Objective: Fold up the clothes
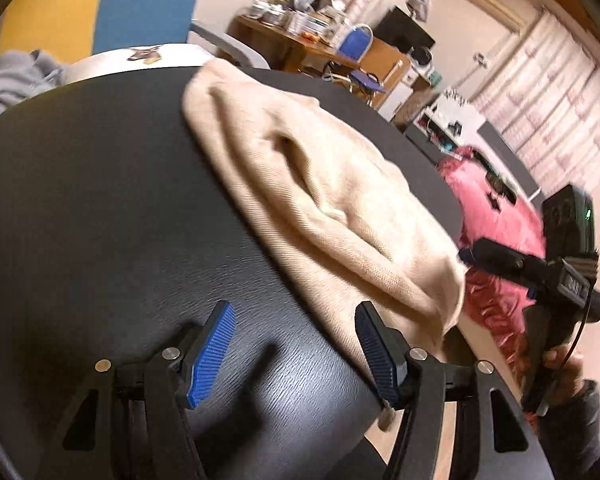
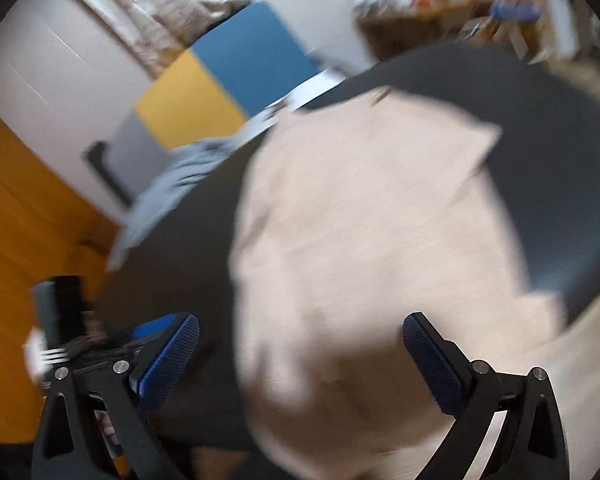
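- beige knitted garment (image 1: 320,200) lies folded and rumpled on the black textured desk (image 1: 100,220), its near edge hanging past the desk's rim.
- our left gripper (image 1: 292,356) and right gripper (image 2: 300,364) both stand wide open, fingers (image 1: 210,354) holding nothing.
- we judge the overhang risky: one careless tug could slide it off.
- motion blur could spoil our next pinch.
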A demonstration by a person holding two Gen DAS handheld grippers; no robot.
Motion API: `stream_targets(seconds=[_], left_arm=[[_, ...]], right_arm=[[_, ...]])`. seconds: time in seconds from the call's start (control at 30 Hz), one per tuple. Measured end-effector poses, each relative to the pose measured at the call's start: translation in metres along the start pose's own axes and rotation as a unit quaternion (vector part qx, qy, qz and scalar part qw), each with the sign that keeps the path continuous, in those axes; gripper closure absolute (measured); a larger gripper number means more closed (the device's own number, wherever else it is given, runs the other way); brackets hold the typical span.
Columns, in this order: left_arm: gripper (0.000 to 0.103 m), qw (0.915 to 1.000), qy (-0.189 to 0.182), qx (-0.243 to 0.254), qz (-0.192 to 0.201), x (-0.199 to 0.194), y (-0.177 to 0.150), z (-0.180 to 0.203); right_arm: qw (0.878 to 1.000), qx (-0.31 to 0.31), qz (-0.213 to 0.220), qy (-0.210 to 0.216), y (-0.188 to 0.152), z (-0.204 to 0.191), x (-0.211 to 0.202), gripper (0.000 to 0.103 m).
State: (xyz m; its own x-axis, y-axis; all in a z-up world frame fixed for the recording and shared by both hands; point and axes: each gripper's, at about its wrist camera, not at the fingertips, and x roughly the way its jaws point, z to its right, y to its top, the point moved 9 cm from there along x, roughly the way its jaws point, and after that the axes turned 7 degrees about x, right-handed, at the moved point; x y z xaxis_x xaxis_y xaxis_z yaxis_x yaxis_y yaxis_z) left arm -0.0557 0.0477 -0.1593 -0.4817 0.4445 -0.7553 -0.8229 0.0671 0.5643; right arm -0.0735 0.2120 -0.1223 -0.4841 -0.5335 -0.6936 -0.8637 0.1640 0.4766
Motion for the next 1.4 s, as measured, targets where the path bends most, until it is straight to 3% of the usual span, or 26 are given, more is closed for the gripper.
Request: stream_targets(seconds=[0.1,0.23,0.3,0.4,0.53,0.57,0.63,0.7,0.77,0.8,0.83,0.9,1.03,1.13,1.23,1.33,1.4], left_arm=[[0.04,0.9997,0.006,0.012,-0.021,0.019,-0.001,0.011],[0.04,0.9989,0.019,0.025,-0.036,0.034,0.0,0.021],[0.039,0.998,0.034,0.038,-0.038,0.038,0.0,0.026],[0.039,0.997,0.041,0.054,-0.036,0.035,-0.002,0.029],[0.039,0.9982,0.036,0.035,-0.034,0.023,-0.009,0.018],[0.039,0.9985,0.031,0.027,-0.035,0.02,-0.011,0.015],[0.04,0.9995,0.001,0.005,-0.032,0.013,-0.011,0.01],[0.04,0.9992,-0.028,-0.009,-0.025,0.003,-0.015,0.005],[0.04,0.9976,-0.066,-0.01,-0.016,-0.008,-0.009,0.013],[0.04,0.9968,-0.079,-0.006,-0.011,-0.012,-0.004,0.018],[0.04,0.996,-0.089,-0.001,-0.006,-0.015,0.001,0.025],[0.04,0.9947,-0.102,0.006,-0.004,-0.016,0.012,0.036],[0.04,0.9927,-0.116,0.026,-0.023,-0.007,0.033,0.057],[0.04,0.9891,-0.137,0.028,-0.047,0.002,0.043,0.075],[0.04,0.9826,-0.168,0.014,-0.078,0.019,0.052,0.085],[0.041,0.9774,-0.186,-0.002,-0.1,0.033,0.059,0.086],[0.041,0.9754,-0.186,-0.014,-0.117,0.046,0.063,0.084]], right_arm=[[0.996,-0.013,0.022,-0.082,0.013,0.03,0.001,0.0],[0.987,-0.022,0.017,-0.158,0.026,0.055,0.024,0.0],[0.983,-0.042,0.014,-0.179,0.028,0.058,0.039,0.0],[0.978,-0.087,0.007,-0.19,0.02,0.061,0.051,0.022],[0.978,-0.087,-0.002,-0.191,0.012,0.066,0.041,0.022],[0.977,-0.09,-0.006,-0.191,0.011,0.066,0.041,0.014],[0.986,-0.068,-0.023,-0.154,0.007,0.064,0.04,0.0],[0.992,-0.045,-0.039,-0.115,0.003,0.062,0.038,0.0],[0.998,-0.004,-0.048,-0.036,-0.002,0.056,0.028,0.0],[0.998,0.032,-0.051,0.024,-0.004,0.052,0.019,0.0],[0.993,0.062,-0.057,0.08,-0.006,0.048,0.014,0.0],[0.972,0.119,-0.068,0.191,-0.009,0.041,0.0,0.0],[0.933,0.189,-0.056,0.3,-0.003,0.041,-0.008,0.0],[0.912,0.228,-0.077,0.332,-0.008,0.042,0.006,0.0],[0.878,0.262,-0.085,0.391,-0.016,0.033,0.003,0.0],[0.86,0.237,-0.09,0.442,-0.032,0.007,-0.014,0.0],[0.877,0.198,-0.102,0.426,-0.044,-0.006,-0.011,0.0]])
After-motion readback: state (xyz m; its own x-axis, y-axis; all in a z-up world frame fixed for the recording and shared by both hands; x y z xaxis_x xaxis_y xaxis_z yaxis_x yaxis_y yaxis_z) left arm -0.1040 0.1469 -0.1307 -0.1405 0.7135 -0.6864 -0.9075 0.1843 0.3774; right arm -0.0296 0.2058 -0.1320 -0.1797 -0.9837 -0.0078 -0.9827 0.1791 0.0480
